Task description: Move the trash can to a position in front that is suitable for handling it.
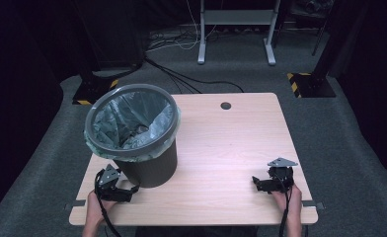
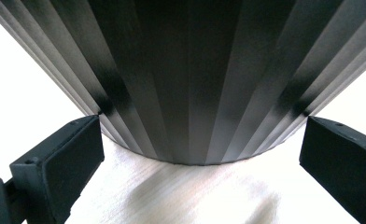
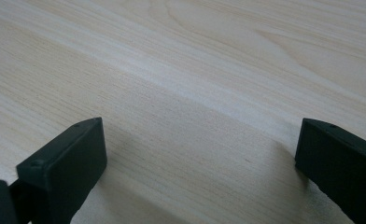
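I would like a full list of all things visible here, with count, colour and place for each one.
waste bin: one, dark ribbed wall with grey rim, near-left part of the table
bin liner: one, pale grey-green, inside the bin and folded over its rim
table: one, light wood, centre of the high view
cable hole: one, dark, far edge of the table
desk frame: one, grey, on the floor behind the table
floor cables: several, black and white, on the grey carpet
left gripper: one, black, open, at the foot of the bin
right gripper: one, black, open, near-right of the table
hands: two, at the near table edge
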`<state>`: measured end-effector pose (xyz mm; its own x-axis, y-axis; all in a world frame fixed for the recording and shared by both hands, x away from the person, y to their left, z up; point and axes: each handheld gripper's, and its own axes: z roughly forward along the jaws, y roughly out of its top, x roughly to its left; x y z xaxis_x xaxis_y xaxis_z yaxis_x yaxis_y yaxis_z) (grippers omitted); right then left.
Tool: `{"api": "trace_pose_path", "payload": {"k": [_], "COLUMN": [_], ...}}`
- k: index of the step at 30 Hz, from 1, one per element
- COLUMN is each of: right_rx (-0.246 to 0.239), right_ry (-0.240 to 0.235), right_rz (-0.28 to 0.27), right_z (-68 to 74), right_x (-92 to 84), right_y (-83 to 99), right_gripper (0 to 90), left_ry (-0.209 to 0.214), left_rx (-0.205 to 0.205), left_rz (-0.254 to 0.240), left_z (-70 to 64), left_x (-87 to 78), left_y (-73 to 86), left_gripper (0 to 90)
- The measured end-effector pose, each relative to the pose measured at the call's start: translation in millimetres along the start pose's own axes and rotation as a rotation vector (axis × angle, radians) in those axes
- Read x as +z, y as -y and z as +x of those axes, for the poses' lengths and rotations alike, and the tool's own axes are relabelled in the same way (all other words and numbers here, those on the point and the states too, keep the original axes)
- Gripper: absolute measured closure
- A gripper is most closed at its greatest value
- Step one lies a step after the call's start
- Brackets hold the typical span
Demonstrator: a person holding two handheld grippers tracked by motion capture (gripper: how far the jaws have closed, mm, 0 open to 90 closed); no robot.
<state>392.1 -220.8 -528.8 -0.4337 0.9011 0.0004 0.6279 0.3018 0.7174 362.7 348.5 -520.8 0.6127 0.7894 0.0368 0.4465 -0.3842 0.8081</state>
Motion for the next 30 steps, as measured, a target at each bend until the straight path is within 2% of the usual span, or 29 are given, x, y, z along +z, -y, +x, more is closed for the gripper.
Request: {"api": "trace_pose_path", "payload": {"k": [1,8,23,30], "right_rx": [0.000,0.000,-0.001,-0.001], "right_ry": [0.000,0.000,-0.001,0.000], "right_rz": [0.000,0.000,0.000,0.000], "right_z": [0.0,0.0,-0.2,-0.2], "right_x": [0.0,0.0,0.1,0.1], "right_y": [0.0,0.0,0.0,-0.1], "right_gripper": [1.1,1.0,1.0,1.0], "left_ry": [0.004,0.010,0.003,0.019], "left_rx": [-0.012,-0.014,-0.016,-0.030], "left_rz": [-0.008,-0.051,-0.075,-0.088], "left_z": [-0.9,-1.5,-7.4,-7.3], "left_x": [1.2,6.9,15.9,21.6], "left_y": [0.1,0.6,-6.7,-11.0], "left_gripper": [0.0,0.0,0.0,0.0]}}
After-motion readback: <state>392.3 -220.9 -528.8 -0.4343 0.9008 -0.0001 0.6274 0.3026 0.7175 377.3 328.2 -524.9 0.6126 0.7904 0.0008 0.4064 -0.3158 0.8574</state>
